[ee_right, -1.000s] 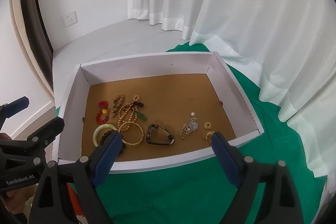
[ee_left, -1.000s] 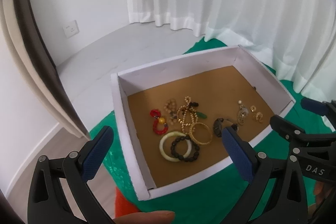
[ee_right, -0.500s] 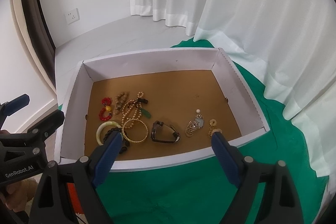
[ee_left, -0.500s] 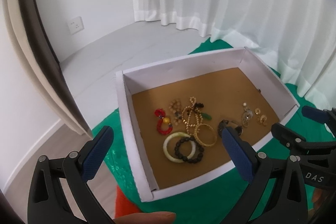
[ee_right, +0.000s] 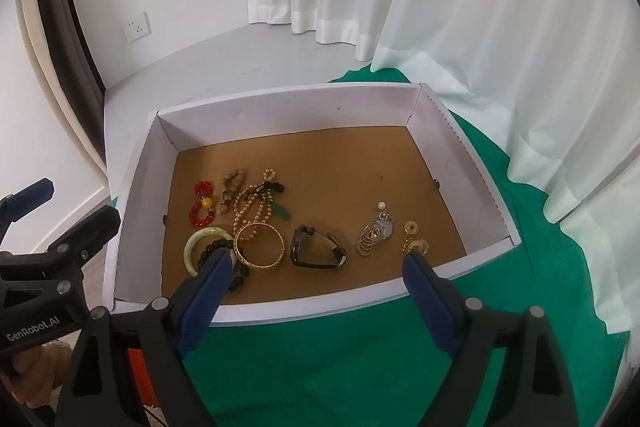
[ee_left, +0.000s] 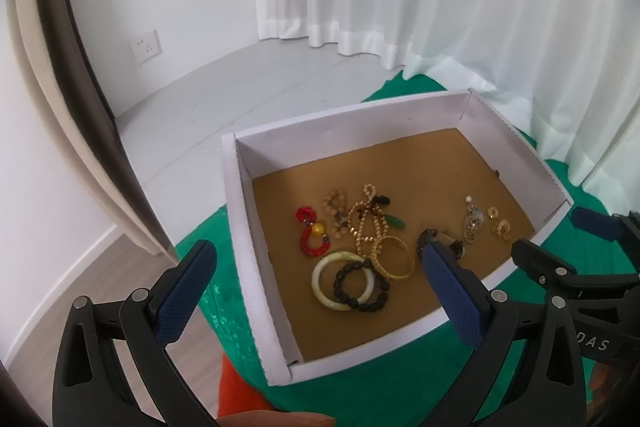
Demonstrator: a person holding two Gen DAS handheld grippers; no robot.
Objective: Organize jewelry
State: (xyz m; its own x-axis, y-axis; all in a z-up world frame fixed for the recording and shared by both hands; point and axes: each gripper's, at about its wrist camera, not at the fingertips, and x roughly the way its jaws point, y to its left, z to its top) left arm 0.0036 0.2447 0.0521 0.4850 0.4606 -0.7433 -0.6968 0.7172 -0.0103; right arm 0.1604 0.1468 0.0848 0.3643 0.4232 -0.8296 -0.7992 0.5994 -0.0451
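A white cardboard box [ee_left: 236, 211] [ee_right: 304, 107] with a brown floor holds the jewelry. At its left lie a red bead piece [ee_right: 199, 206], a pale jade bangle [ee_left: 325, 269], a dark bead bracelet [ee_left: 374, 303], a gold bangle [ee_right: 260, 246] and a pearl necklace [ee_right: 256, 201]. A dark watch [ee_right: 316, 247] lies in the middle, gold earrings [ee_right: 414, 239] and metal rings [ee_right: 370, 237] at the right. My left gripper [ee_left: 320, 291] is open above the box's left front corner. My right gripper [ee_right: 316, 283] is open at the front wall. Both are empty.
The box sits on a green cloth [ee_right: 360, 367] over a round table. White curtains [ee_right: 500, 27] hang close behind and to the right. An orange object [ee_left: 236, 391] lies under the cloth's near edge. A wall socket [ee_left: 146, 47] is at the back left.
Both grippers have pulled back and up a little, so the box appears slightly smaller and farther. Nothing in the box has moved. Both stay open.
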